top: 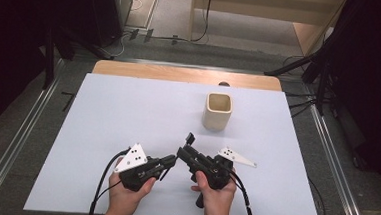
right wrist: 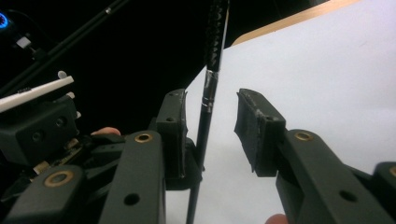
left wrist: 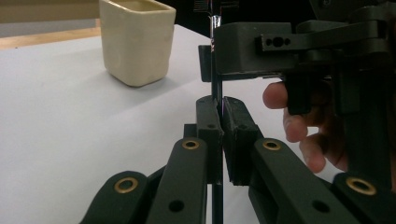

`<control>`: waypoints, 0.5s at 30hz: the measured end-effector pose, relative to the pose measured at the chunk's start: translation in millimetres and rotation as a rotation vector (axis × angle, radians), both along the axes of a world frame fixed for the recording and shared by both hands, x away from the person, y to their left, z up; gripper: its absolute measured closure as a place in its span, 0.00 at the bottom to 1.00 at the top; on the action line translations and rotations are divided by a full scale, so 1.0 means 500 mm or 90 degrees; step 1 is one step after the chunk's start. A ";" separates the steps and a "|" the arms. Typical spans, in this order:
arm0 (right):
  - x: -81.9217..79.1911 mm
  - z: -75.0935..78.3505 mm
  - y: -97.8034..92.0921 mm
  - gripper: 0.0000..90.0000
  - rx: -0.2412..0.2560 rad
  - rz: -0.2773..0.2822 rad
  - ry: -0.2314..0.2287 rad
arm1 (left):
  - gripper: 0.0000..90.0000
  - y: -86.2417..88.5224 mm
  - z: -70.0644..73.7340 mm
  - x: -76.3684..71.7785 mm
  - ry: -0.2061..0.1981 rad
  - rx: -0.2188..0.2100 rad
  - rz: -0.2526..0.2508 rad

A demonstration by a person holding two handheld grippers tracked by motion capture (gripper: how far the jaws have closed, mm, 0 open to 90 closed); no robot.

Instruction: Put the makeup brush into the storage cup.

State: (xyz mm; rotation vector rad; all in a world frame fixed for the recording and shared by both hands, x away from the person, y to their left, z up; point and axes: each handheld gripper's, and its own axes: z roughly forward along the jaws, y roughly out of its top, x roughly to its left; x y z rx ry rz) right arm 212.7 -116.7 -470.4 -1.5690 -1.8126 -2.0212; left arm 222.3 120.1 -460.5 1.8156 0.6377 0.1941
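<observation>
Thin black rod [left wrist: 217, 88] clamped in left gripper [left wrist: 222, 116], inside spread right gripper [right wrist: 210, 126]

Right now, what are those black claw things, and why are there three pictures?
They are grippers, tools that a person squeezes by hand. The top picture looks down from above the table. You can see the left hand and the right hand, each holding one gripper. The other two pictures come from small cameras riding on the grippers, looking along their jaws. A cream cup stands on the white table. The left gripper is shut on a thin dark stick. The right gripper is open, with the stick between its jaws.
</observation>
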 end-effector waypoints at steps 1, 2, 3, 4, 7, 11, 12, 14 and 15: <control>0.000 0.000 0.000 0.74 0.003 -0.003 0.001 | 0.96 -0.001 0.000 0.000 0.001 0.001 -0.003; -0.001 0.000 0.000 0.75 0.004 -0.005 0.002 | 0.96 -0.002 -0.001 -0.001 0.001 0.003 -0.004; -0.001 -0.001 0.000 0.75 0.006 -0.006 0.002 | 0.96 -0.003 -0.001 -0.002 0.001 0.002 -0.005; -0.001 -0.001 0.001 0.77 0.007 -0.006 0.003 | 0.96 -0.004 -0.001 -0.002 0.000 0.002 -0.006; 0.000 -0.003 0.002 0.79 0.017 -0.001 0.009 | 0.96 -0.006 -0.002 -0.003 -0.003 0.005 -0.009; 0.001 -0.005 0.004 0.84 0.025 -0.002 0.013 | 0.96 -0.007 -0.002 -0.004 -0.003 0.004 -0.011; 0.001 -0.006 0.004 0.86 0.024 0.000 0.012 | 0.96 -0.008 -0.002 -0.004 -0.005 0.006 -0.014; 0.001 -0.006 0.004 0.93 0.024 0.003 0.015 | 0.96 -0.009 -0.002 -0.006 -0.006 0.006 -0.015; 0.000 -0.007 0.004 0.94 0.023 0.002 0.017 | 0.96 -0.010 -0.003 -0.006 -0.006 0.006 -0.014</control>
